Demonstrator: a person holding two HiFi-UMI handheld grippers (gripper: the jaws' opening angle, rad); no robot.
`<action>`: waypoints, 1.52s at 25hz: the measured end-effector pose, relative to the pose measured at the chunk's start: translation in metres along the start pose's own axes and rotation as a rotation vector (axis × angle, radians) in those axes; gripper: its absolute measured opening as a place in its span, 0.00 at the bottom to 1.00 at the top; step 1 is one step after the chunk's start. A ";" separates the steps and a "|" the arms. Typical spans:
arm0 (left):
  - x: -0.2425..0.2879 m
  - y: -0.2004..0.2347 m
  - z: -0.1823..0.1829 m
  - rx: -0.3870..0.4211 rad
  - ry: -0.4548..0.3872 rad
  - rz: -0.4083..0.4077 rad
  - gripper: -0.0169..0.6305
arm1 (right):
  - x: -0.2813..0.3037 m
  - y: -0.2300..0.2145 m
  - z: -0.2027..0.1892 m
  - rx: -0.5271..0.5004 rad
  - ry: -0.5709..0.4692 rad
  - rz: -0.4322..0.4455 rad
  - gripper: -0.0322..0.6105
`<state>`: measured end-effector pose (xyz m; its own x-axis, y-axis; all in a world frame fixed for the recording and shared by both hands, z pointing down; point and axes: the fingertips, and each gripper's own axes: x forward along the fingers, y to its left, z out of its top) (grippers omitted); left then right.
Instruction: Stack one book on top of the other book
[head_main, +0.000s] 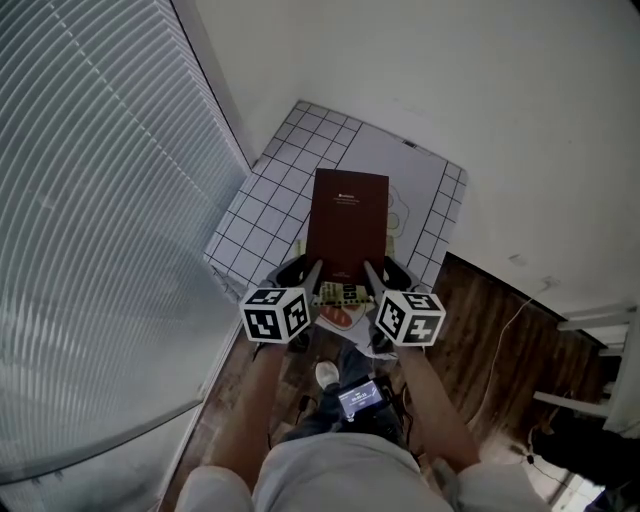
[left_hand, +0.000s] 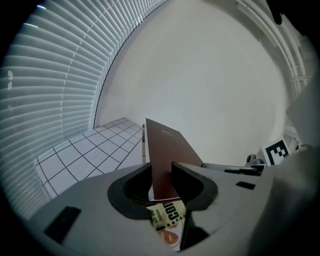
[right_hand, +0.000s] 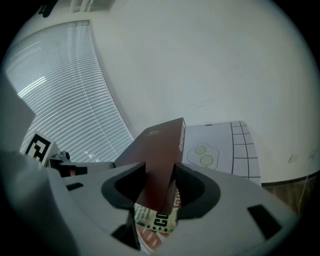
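Running straight away from both pairs of jaws, the brown book (head_main: 347, 225) is held lengthwise over the white gridded surface (head_main: 262, 195). Its near corners are clamped by the left gripper (left_hand: 162, 176) and right gripper (right_hand: 160, 176), each equally near, with the jaws closed narrowly on its edges. A printed book (head_main: 340, 294) is seen just beneath the near end. Blinds (head_main: 90, 200) are seen at left, a white wall (head_main: 480, 90) ahead and wooden floor (head_main: 480, 330) at right.

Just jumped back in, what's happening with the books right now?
Left gripper and right gripper are both clamped on the near end of the brown book, over the checked mat. The printed-cover book peeks out beneath that end. Whether the brown one already rests on it isn't clear.
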<state>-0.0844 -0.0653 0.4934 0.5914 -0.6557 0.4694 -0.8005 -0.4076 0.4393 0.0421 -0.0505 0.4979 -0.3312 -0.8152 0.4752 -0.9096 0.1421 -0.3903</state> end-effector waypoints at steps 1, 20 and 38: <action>0.000 0.000 -0.002 -0.001 0.001 -0.001 0.21 | -0.001 -0.001 -0.002 -0.001 0.002 0.000 0.34; 0.000 0.003 -0.056 -0.053 0.074 0.017 0.21 | -0.004 -0.015 -0.050 -0.004 0.100 0.008 0.34; 0.003 0.003 -0.101 -0.105 0.143 0.011 0.21 | -0.007 -0.032 -0.089 0.026 0.183 0.009 0.34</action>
<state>-0.0752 -0.0042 0.5734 0.5961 -0.5598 0.5756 -0.7972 -0.3272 0.5074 0.0515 0.0004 0.5771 -0.3816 -0.6975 0.6065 -0.9004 0.1324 -0.4143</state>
